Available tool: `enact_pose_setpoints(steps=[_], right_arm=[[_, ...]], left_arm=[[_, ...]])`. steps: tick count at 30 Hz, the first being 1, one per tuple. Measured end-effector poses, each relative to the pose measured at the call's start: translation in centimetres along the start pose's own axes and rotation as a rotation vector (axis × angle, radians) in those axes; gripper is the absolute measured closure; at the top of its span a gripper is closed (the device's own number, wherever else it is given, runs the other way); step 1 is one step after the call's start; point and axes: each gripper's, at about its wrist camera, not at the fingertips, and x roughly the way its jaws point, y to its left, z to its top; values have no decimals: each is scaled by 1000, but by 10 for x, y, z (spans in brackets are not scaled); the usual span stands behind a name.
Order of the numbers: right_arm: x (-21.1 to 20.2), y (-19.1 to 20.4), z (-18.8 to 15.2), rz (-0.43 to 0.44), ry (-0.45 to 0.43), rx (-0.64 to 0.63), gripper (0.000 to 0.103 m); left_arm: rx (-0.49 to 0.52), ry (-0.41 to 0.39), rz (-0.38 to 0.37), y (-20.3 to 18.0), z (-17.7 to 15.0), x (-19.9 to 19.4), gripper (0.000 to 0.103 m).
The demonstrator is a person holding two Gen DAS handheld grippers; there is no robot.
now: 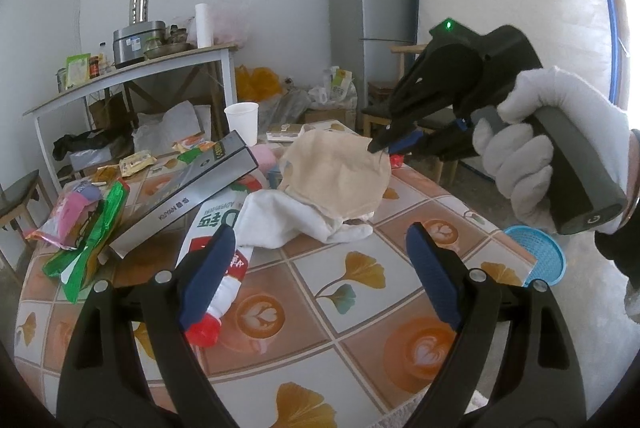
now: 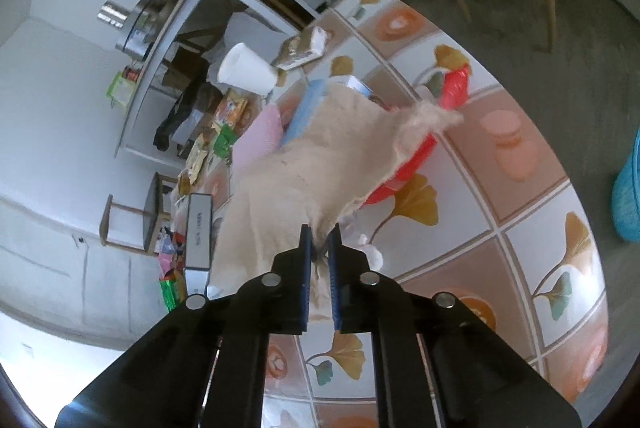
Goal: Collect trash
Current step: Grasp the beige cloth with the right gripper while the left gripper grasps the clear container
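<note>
Two jaws spread wide in the left wrist view: left gripper (image 1: 320,268) released, gripping nothing, poised over the tiled table (image 1: 360,308) at its near edge. Far beyond those fingers, draped over clutter near the table's middle, a beige cloth (image 1: 340,176), pinched at its far right corner by the right gripper (image 1: 384,146), itself clutched in a white-gloved right hand (image 1: 532,156). Under the cloth's near edge, a white cloth (image 1: 288,220); left of that, a red-capped white bottle (image 1: 218,268) lying with its long axis running near to far, cap nearest (partly hidden by the left finger). Off the table's right edge, low on the floor, a blue basket (image 1: 540,256), probably the drop point. Next, the right wrist view: right gripper (image 2: 320,248) clenched on a bunched fold of the beige cloth (image 2: 312,164), cloth stretching away from the tips toward the far side, over a red wrapper (image 2: 404,164) and near a white paper cup (image 2: 248,70). Blue basket (image 2: 628,188) at the extreme right, well apart from the grip, so likely a swing to the right for the carry; right hand plainly the nearer one.
</note>
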Motion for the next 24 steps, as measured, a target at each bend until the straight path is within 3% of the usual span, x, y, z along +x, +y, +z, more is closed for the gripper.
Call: enact_pose_setpoints(steps=[7,13,18,24], right_arm=[[-23,32,1,93,-69,-114,98],[-55,81,-4,153,-162,-294,98],[-89,104,-8,197,-243,-342,98],[-147,101,-24,165,-380,-371,98]], left_arm=[[3,-7,15,3,0,-1,20],[6,-8,26,4,-2,0,20],[11,-20,33,4,-5,-2,20],[44,-16,6,-5,-9,-1,20]])
